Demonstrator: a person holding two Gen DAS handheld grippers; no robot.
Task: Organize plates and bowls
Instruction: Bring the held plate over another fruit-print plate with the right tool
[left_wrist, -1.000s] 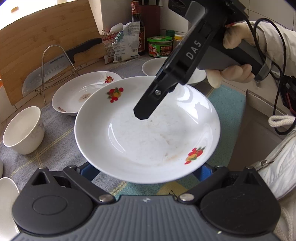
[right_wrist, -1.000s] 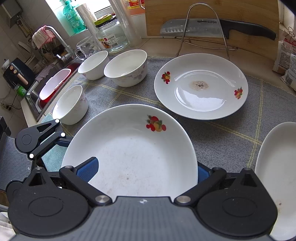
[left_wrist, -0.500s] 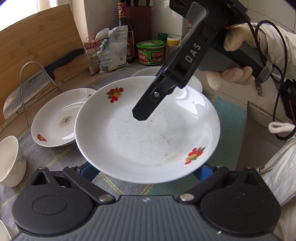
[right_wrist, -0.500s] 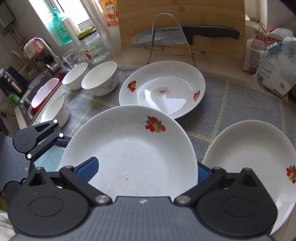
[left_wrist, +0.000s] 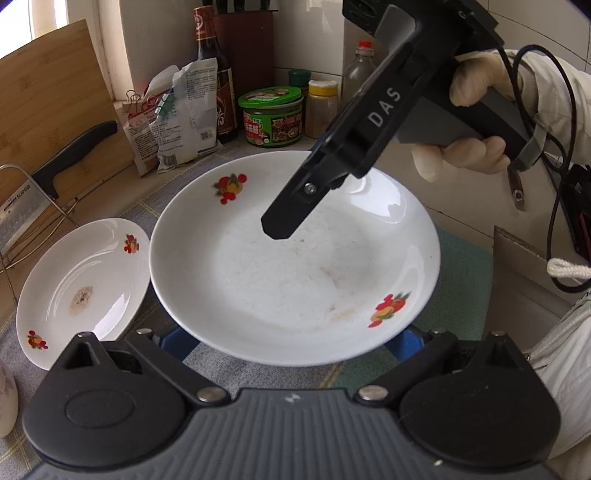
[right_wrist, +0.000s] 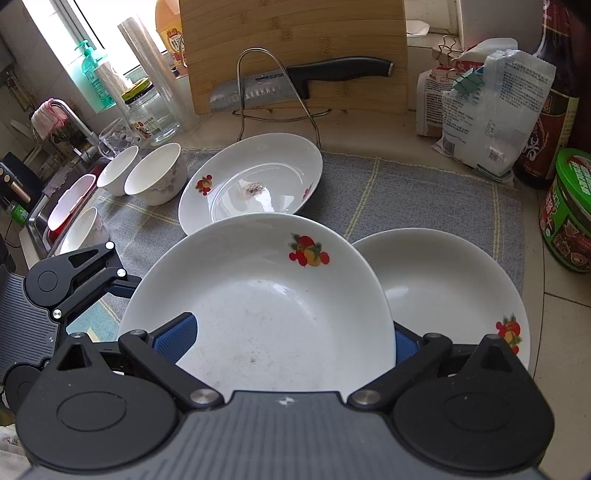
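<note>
Both grippers have carried the white fruit-painted plate (right_wrist: 258, 302) rightward; right gripper (right_wrist: 284, 338) and left gripper (left_wrist: 291, 338) each pinch its rim; only the right view shows another white plate (right_wrist: 450, 288) beneath.

The held plate (left_wrist: 295, 266) covers most of both blue pads of the left gripper (left_wrist: 291, 341), so it is not clear if they touch the plate. In the right wrist view the same plate hides the pad tips of the right gripper (right_wrist: 284, 343), and also the near rim of the stained plate (right_wrist: 251, 181) and the left part of the third plate (right_wrist: 447, 291). The bowl (left_wrist: 7, 402) is cut by the left edge. The red basin (right_wrist: 70, 203) is partly behind a bowl. The text on the bags (right_wrist: 491, 107) is too small to read.
</note>
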